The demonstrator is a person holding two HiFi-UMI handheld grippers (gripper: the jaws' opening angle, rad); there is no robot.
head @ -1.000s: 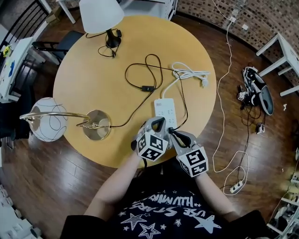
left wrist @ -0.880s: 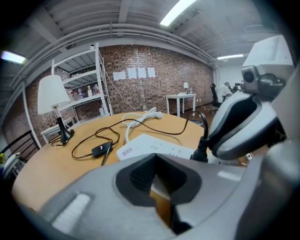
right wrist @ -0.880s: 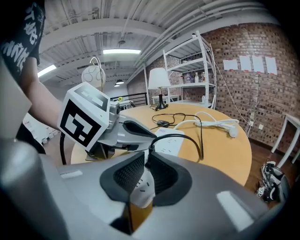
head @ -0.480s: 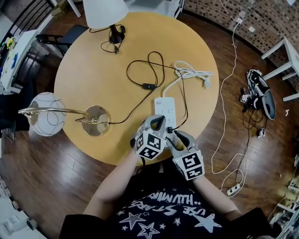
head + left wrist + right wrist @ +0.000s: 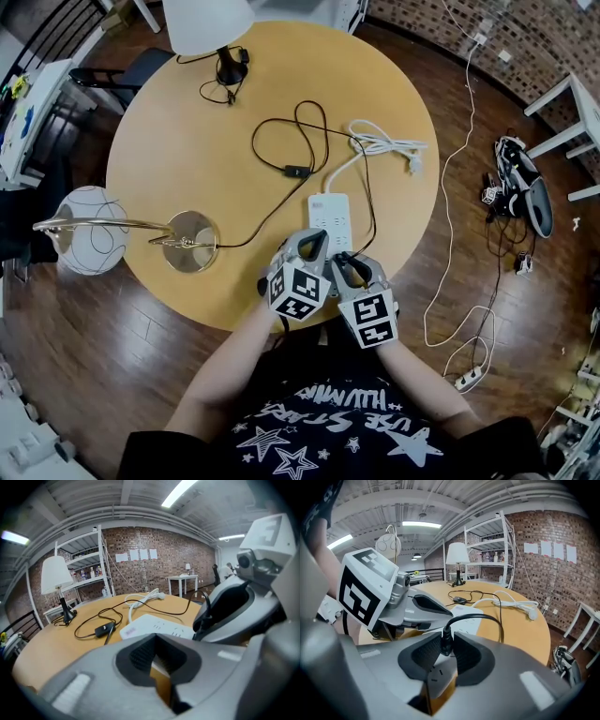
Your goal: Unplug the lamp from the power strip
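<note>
A white power strip lies on the round wooden table. A thin black cord runs from the brass lamp base to a black plug standing on the strip's near end. My right gripper has just been closing and its pads now press the plug's sides; the prongs are hidden. My left gripper rests over the strip's near end beside it, jaws a narrow gap apart with nothing gripped. In the head view the left gripper and right gripper sit side by side.
The brass lamp's globe shade hangs past the left table edge. A second lamp with a white shade stands at the far edge. The strip's white cable and a black inline switch lie mid-table. More cables lie on the floor at right.
The right gripper has shifted slightly left, closer to the left gripper. The left gripper, strip and lamps have not moved.
</note>
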